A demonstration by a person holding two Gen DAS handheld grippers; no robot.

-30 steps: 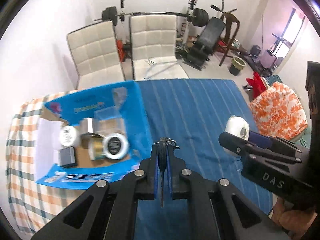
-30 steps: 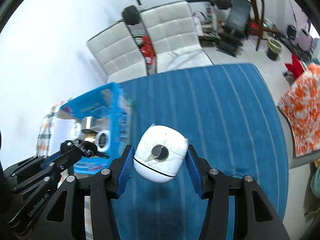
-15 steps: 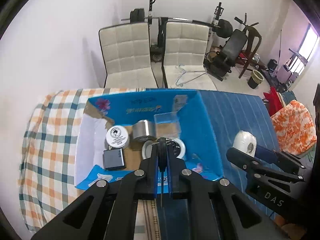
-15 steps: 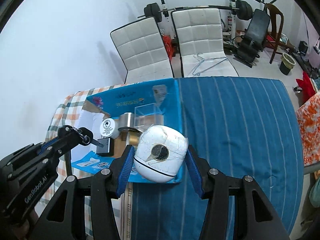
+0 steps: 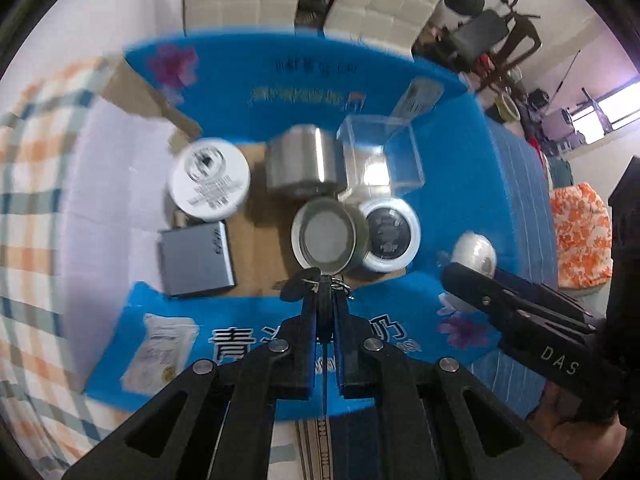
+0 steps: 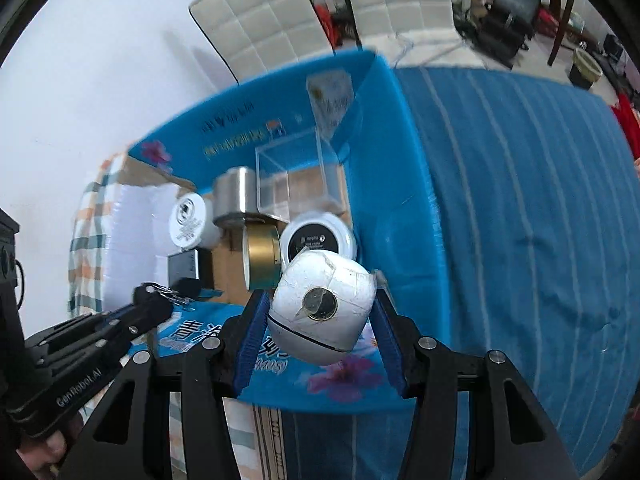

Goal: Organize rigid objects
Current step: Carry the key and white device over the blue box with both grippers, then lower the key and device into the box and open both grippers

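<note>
Currently both grippers hang over the open blue box (image 5: pixel 224 64), which sits on a table with a checked cloth (image 5: pixel 24 184) on one side and a blue striped cloth (image 6: pixel 520 200) on the other. Left gripper (image 5: pixel 323 300) has its blue pads pressed together on a bunch of keys (image 5: pixel 310 284): the key ring and dark fob stick out past the fingertips, just above the near wall of the box. Right gripper (image 6: pixel 320 320) is pinching a white rounded device (image 6: pixel 324 308) between its blue pads; the device has a round metallic disc on its front face and a dark seam around the lower body. It sits over the near right corner of the box, above the near wall. From the left wrist view the same device (image 5: pixel 474 250) shows at the tip of the right gripper (image 5: pixel 480 276), off to the right of the keys. Inside the box on the cardboard floor: white jar (image 5: pixel 209 178) with printed lid at left, grey flat case (image 5: pixel 196 258) just in front of it, steel cylinder (image 5: pixel 300 164) on its side in the middle, clear plastic box (image 5: pixel 380 152) to its right at the back, gold tin (image 5: pixel 326 236) lying on its side with its open end towards the left wrist camera, and a white tub (image 5: pixel 390 238) with a black label touching the tin on the right. Left wrist view is motion-blurred, so label text is unreadable.
</note>
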